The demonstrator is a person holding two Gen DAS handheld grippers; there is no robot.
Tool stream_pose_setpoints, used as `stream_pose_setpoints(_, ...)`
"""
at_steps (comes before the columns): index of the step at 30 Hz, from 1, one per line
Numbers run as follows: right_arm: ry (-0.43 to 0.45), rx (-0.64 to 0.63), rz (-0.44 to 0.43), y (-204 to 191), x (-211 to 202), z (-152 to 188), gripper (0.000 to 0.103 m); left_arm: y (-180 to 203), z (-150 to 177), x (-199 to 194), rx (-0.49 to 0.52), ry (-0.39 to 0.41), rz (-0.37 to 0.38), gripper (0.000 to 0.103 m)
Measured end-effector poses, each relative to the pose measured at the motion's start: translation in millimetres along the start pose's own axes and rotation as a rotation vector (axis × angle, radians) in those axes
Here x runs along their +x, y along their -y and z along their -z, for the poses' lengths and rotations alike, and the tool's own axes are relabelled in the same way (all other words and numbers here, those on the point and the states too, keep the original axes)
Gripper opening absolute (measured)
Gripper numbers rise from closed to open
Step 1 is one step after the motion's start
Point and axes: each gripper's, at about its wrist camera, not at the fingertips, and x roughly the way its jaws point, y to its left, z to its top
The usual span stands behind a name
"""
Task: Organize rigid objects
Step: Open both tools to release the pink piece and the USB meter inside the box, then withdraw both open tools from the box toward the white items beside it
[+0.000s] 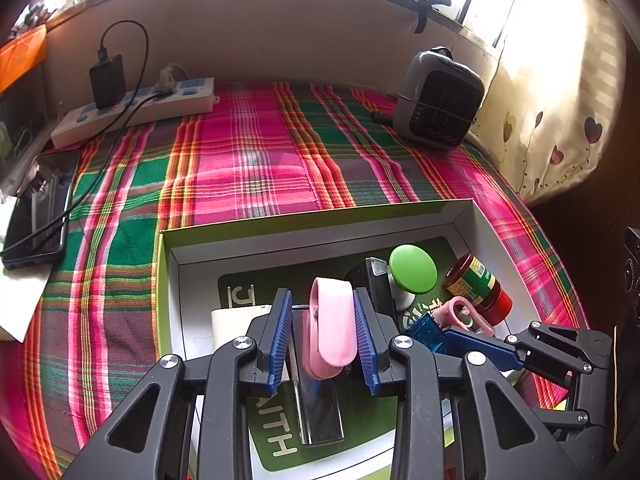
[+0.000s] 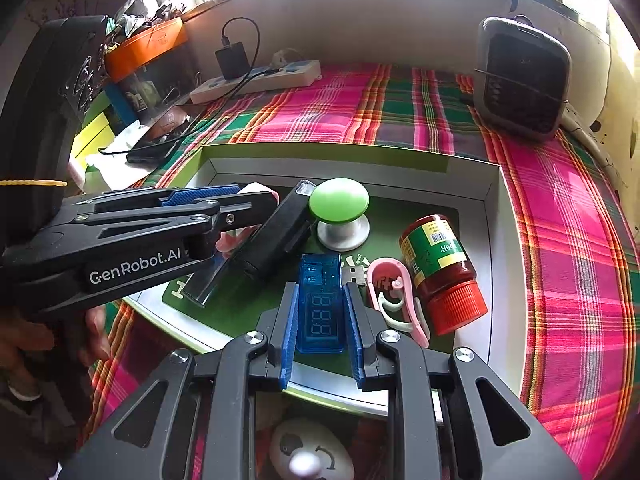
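A shallow white box with a green mat lies on the plaid cloth. My left gripper is shut on a pink oblong object above the box; it also shows in the right wrist view. My right gripper is shut on a blue USB meter, seen too in the left wrist view. In the box lie a black device, a green-capped knob, a pink clip, a red-capped jar and a white block.
A grey fan heater stands at the back right. A power strip with a black charger lies at the back left. A phone lies at the left edge. An orange bin sits far left.
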Motion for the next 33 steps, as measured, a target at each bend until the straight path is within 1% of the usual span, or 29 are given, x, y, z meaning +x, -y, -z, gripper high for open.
stream_pose_setpoints(6,0.009,0.005,0.005,-0.4,-3.5,1.0,0.024,1.8,1.3,-5.8,-0.003,0.008,0.000,0.033)
stream_pose_setpoints(21,0.032,0.027,0.022,-1.9,-15.9,6.6,0.026,7.1,8.0,-23.5,0.001,0.028,-0.009,0.033)
stream_pose_setpoints(33,0.066,0.036,0.031,-3.7,-37.4,17.5,0.031,16.5,28.1,-49.9,0.014,0.054,-0.029,0.033)
